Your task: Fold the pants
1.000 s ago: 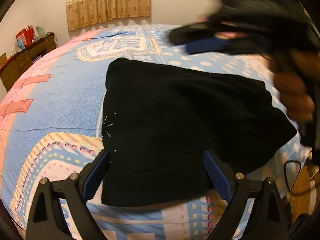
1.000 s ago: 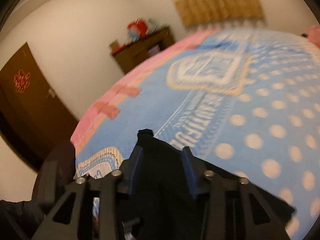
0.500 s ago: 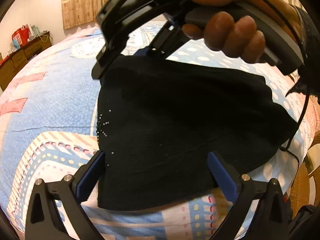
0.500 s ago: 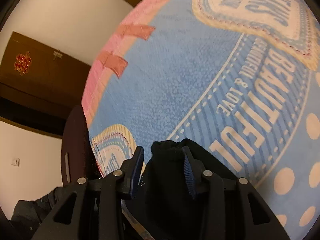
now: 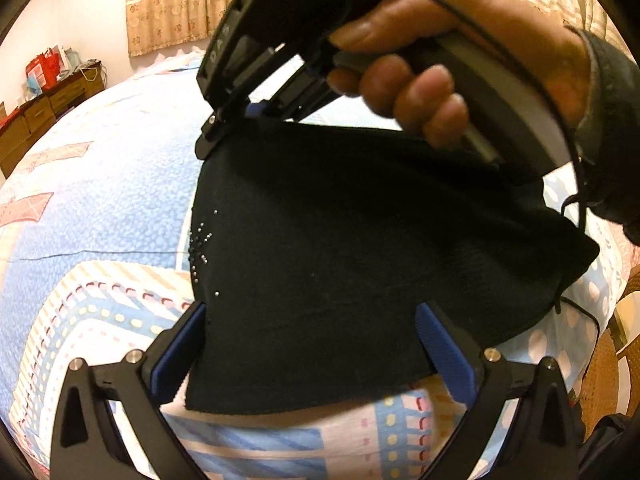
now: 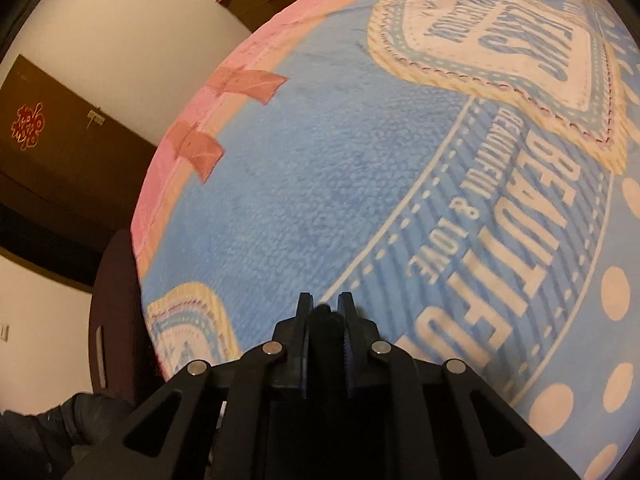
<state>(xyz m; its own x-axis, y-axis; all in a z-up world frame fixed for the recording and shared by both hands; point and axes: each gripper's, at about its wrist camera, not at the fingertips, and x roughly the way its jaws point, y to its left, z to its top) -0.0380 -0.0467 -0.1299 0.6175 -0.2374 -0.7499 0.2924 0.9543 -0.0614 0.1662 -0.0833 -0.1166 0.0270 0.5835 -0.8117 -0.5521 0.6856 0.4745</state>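
Observation:
The black pants lie folded on the blue patterned bed cover, with small studs along their left edge. My left gripper is open, its blue pads either side of the pants' near edge, just above the cloth. My right gripper is shut on the far left corner of the pants. In the left wrist view the right gripper comes in from the upper right in a hand and pinches that far corner.
The bed cover has a pink border on the left. A wooden cabinet stands by the wall at far left, a curtain behind. A dark door and a round dark stool are left of the bed.
My right gripper came down to the far left corner of the pants and closed on it. My left gripper stayed open over the near edge.

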